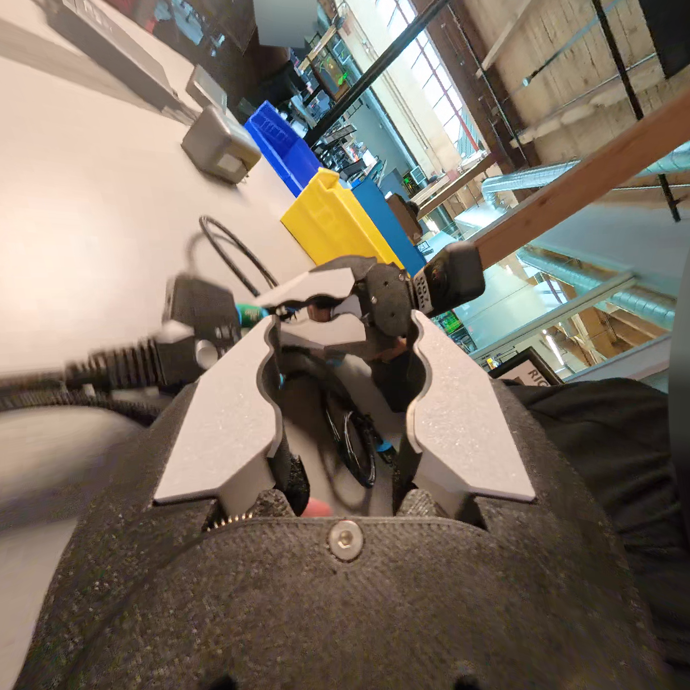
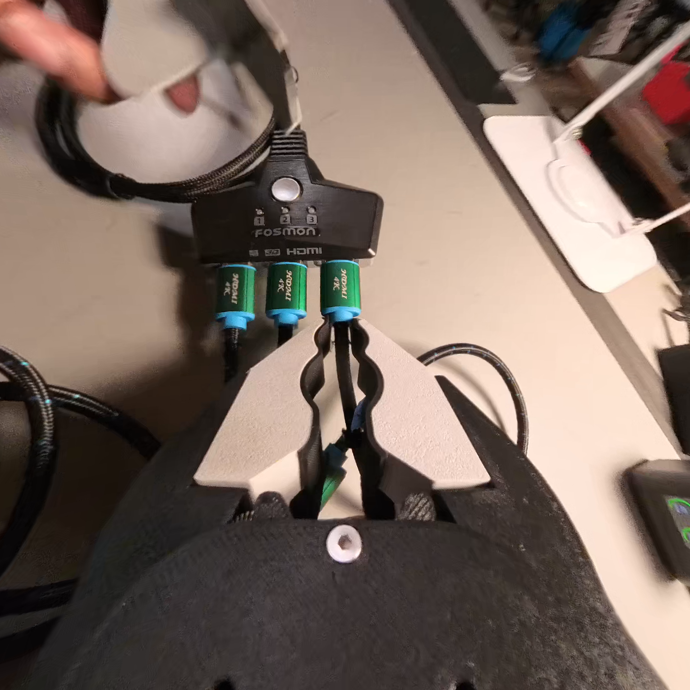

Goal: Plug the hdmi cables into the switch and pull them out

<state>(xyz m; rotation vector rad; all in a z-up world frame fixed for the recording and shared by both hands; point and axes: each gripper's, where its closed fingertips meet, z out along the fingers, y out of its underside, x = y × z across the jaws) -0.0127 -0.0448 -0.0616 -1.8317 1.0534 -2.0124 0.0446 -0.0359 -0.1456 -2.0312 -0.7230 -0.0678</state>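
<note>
Black T-shaped HDMI switch (image 2: 287, 220) lies on the pale tabletop (image 2: 429, 186) with three green-and-blue HDMI plugs (image 2: 285, 291) seated along its near edge. The right gripper (image 2: 341, 328) sits just behind the rightmost plug (image 2: 339, 289), fingers narrowly parted around its black cable (image 2: 344, 358). The left gripper (image 1: 343, 317) is wide open and empty, the switch left of its fingertips.

Switch (image 2: 287, 220): black, T-shaped body with 1 round silver button and 3 small indicator marks; laid flat on the pale table.
Switch lead (image 2: 157, 183): black braided cable, attached at the far end, curved away to the left.
HDMI plugs: 3, green shells with blue collars, seated side by side in the near edge: left (image 2: 234, 291), middle (image 2: 286, 289), right (image 2: 339, 287).
Plug cables: black braided; the right cable (image 2: 344, 358) is run back between the fingers of the right gripper (image 2: 341, 328).
</note>
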